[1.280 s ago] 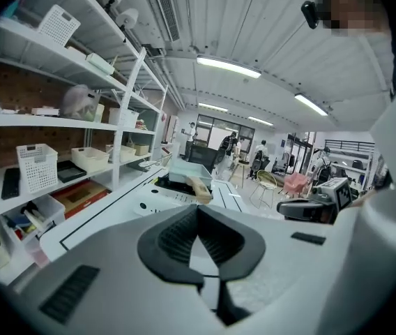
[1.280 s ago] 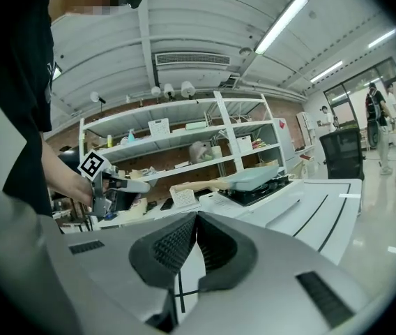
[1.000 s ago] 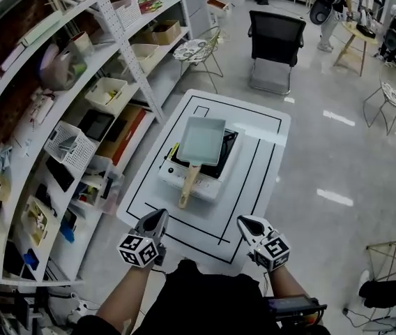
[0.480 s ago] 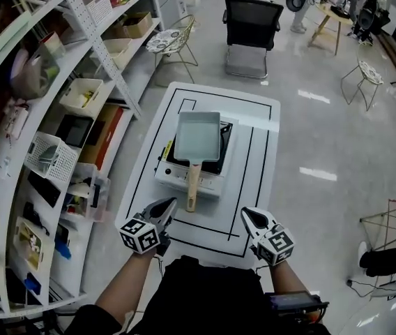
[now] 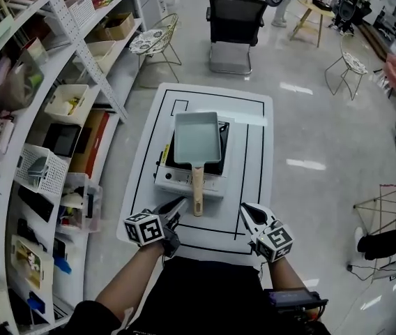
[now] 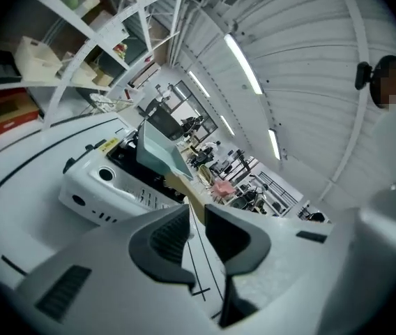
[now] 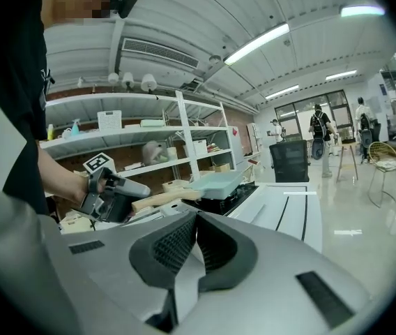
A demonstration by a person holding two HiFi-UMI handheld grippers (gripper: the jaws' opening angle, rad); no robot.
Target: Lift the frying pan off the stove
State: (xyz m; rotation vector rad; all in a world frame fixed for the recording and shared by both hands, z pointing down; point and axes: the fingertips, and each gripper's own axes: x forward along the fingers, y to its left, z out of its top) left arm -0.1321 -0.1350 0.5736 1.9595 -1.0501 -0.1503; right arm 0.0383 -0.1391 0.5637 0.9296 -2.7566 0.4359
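Note:
A pale green rectangular frying pan (image 5: pixel 196 135) sits on a white portable stove (image 5: pixel 184 180) on a low white table (image 5: pixel 254 159). Its wooden handle (image 5: pixel 198 190) points toward me. My left gripper (image 5: pixel 179 204) hovers just left of the handle's end. Its jaws are opening, a narrow gap shows and nothing is between them. In the left gripper view the left gripper (image 6: pixel 196 215) faces the stove (image 6: pixel 100 180) and pan (image 6: pixel 160 152). My right gripper (image 5: pixel 245 209) hangs over the table's near edge, right of the handle. It is shut and empty (image 7: pixel 196 218).
Metal shelves (image 5: pixel 58 103) full of boxes and baskets line the left side. A black office chair (image 5: pixel 234 19) and a wire chair (image 5: pixel 153 40) stand beyond the table. Black tape lines mark the tabletop. People stand far off at the back.
Both grippers have moved forward toward the table's near edge. The left one now lies close to the end of the pan handle. The pan has not moved.

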